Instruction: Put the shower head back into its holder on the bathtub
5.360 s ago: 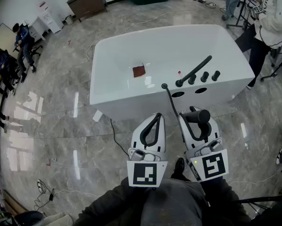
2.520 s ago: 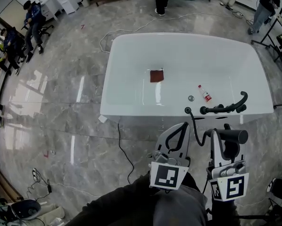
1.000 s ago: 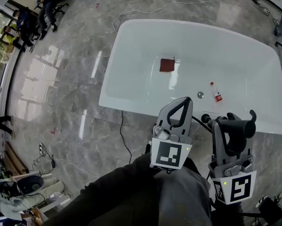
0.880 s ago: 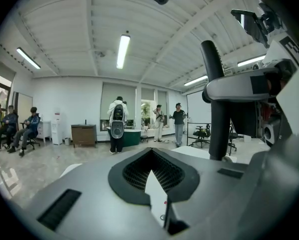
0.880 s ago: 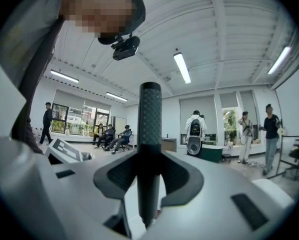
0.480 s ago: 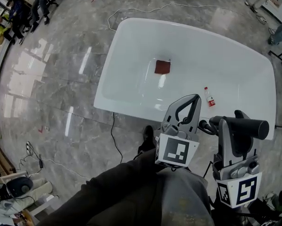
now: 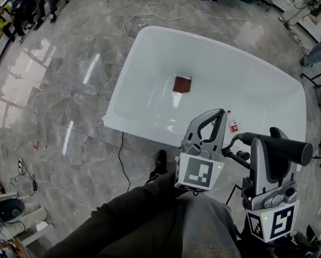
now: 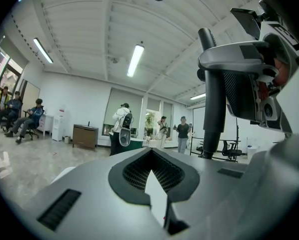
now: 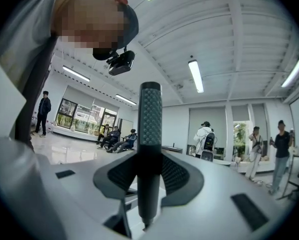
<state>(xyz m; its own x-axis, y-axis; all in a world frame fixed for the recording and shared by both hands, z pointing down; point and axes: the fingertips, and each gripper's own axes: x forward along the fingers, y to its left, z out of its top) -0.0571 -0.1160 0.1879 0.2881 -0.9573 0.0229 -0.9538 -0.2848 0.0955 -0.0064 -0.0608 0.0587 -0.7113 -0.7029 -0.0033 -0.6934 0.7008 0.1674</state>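
Underfoot, grey marble floor [image 7: 64, 95] (glossy), white bathtub [image 7: 241, 74]

The shower head [image 7: 296, 151] is a slim, dark, stick-shaped piece with a dotted texture on its upper part. It is clamped crosswise between the jaws of the right gripper [image 7: 273, 136], just above the near right rim of the white bathtub [image 7: 139, 132]. Its black hose [image 7: 231, 142] curves down towards dark fittings on that rim.

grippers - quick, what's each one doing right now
left gripper: closed, nothing in it
right gripper: closed on the shower head
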